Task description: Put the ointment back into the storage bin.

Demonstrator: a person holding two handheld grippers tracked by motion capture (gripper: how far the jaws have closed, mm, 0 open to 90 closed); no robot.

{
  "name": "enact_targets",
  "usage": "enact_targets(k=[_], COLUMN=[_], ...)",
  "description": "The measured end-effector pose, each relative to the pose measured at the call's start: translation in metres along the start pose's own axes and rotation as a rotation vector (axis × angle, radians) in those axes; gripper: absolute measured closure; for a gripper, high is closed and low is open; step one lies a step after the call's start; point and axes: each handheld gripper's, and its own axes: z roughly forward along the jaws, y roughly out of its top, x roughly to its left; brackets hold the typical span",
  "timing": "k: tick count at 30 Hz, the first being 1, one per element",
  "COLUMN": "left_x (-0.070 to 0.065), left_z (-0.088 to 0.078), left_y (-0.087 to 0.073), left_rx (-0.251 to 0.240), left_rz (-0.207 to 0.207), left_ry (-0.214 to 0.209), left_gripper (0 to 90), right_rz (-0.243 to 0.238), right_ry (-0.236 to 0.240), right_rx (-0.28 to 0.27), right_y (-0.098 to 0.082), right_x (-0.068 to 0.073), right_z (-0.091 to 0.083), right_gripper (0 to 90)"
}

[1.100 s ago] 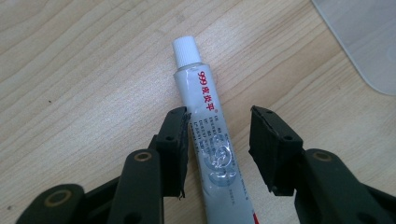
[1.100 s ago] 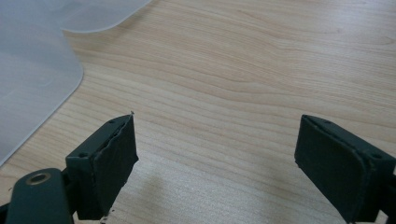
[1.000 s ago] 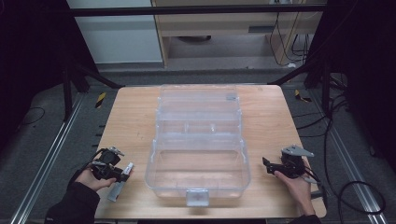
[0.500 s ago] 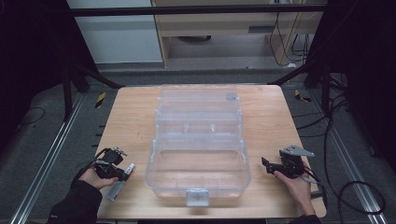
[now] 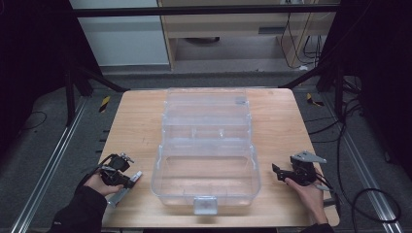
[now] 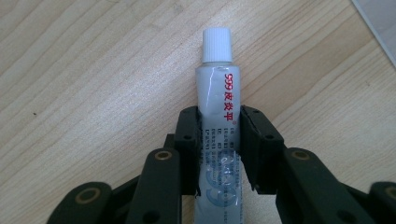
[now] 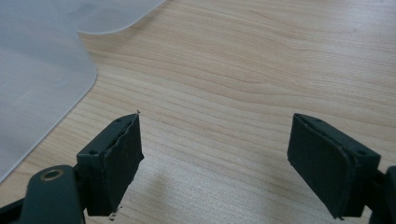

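The left tongs (image 6: 218, 140) have just been closing, and their pads now pinch a white-capped ointment tube (image 6: 217, 93) lying on the desk (image 5: 131, 126), lower left in the high view. To lift it well, keep the squeeze light and raise it level toward the clear tiered storage box (image 5: 206, 160) at centre. The right tongs (image 7: 215, 163) stand wide apart, empty, lower right. One tube, one box, two tongs.

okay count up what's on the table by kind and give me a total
Tubes: 1, the white-capped tube clamped in the left gripper.
Clear plastic boxes: 1, the open organiser box.
Grippers: 2, left plus the right gripper, its fingers apart.
Total: 4.
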Motion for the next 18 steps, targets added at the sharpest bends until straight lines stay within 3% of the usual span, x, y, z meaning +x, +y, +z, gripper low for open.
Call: enact_targets(k=[9,18], left_x=[-0.005,-0.013], left_z=[-0.004,-0.025], left_y=[-0.001,0.001], left_rx=[-0.017,-0.039], left_rz=[0.068,0.147], left_ry=[0.004,-0.009], left_gripper=[70.5,70.6], right_rz=[-0.007,-0.019], right_ry=[-0.002,-0.006], right_rx=[0.000,0.001], right_y=[0.000,0.000], right_x=[0.000,0.000], right_z=[0.000,0.000], right_gripper=[18.7,18.8])
